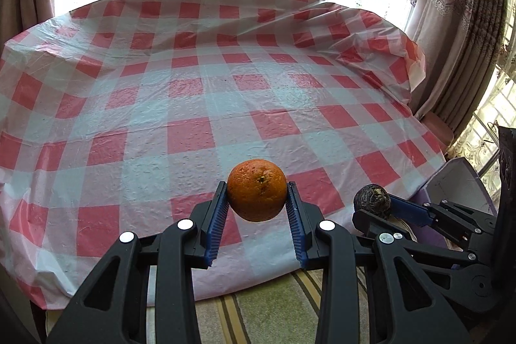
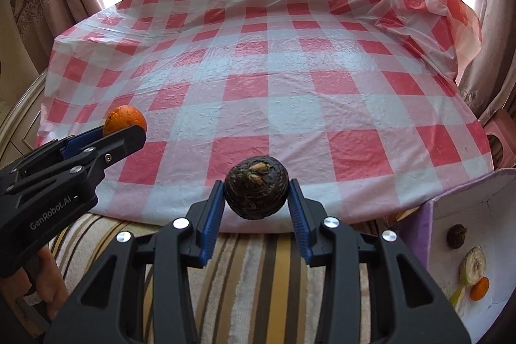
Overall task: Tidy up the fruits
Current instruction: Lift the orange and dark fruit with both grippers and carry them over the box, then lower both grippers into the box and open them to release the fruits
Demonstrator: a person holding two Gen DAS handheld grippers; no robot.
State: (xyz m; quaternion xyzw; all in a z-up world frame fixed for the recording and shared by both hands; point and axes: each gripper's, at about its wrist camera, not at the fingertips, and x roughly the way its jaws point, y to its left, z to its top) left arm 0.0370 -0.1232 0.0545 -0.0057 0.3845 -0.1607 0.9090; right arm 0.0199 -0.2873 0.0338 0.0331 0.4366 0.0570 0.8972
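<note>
Left claw [image 1: 257, 195] is clamped on an orange [image 1: 257, 189], blue pads pressing both sides, fruit held in the air over the near edge of the bench [image 1: 225, 92]. Right claw [image 2: 256, 194] is clamped the same way on a dark brown wrinkled round fruit [image 2: 256, 186], also off the surface, just inside the near edge.

The bench wears a red-and-white checked plastic cloth, crumpled at the far right corner. A striped cloth [image 2: 258, 279] lies below the near edge, under both claws.

In the right wrist view the left claw sits off to the left with the orange showing past its tip; a hand [image 2: 48, 292] grips it from below. At the right, beside the near right corner, is a purple-and-white box [image 2: 477, 208] holding a small dark fruit [image 2: 456, 236], a pale cut piece [image 2: 472, 265] and a small orange one [image 2: 479, 288]. Curtains [image 1: 458, 21] and a bright window stand behind the far edge.
</note>
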